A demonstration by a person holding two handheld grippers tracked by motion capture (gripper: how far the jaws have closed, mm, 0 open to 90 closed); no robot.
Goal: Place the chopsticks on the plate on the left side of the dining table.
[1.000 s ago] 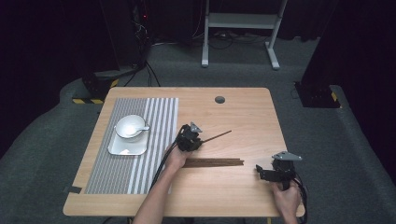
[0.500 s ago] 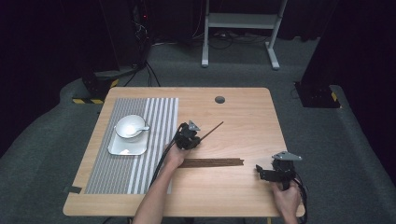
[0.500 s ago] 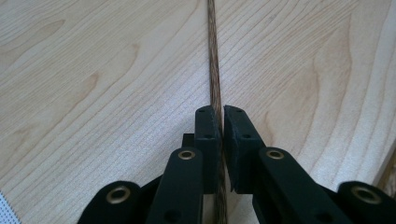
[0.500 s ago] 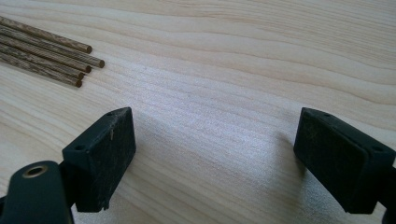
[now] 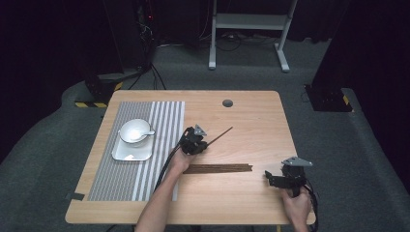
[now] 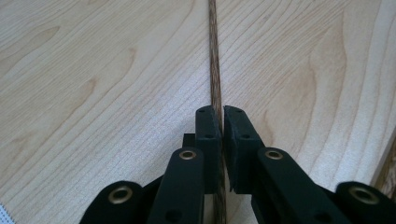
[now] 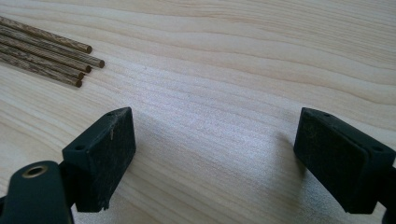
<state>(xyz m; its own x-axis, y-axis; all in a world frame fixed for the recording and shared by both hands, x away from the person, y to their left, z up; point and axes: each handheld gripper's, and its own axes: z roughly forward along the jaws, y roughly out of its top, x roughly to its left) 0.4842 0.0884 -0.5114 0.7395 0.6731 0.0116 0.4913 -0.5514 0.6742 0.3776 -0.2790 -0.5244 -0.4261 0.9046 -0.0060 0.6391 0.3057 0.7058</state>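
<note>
A single wooden chopstick (image 6: 215, 70) is clamped between the two black pads of the left gripper (image 6: 218, 116), running straight out ahead of them over the pale tabletop (image 6: 93, 70); the jaws have just been closing on it. In the high view that chopstick (image 5: 220, 137) slants up and to the right from the left gripper (image 5: 194, 141), near the table's middle. The remaining chopsticks (image 5: 217, 168) lie bundled flat just below. The right gripper (image 7: 215, 149) stands wide with nothing between its pads, well apart from the bundle (image 7: 46, 51).
</note>
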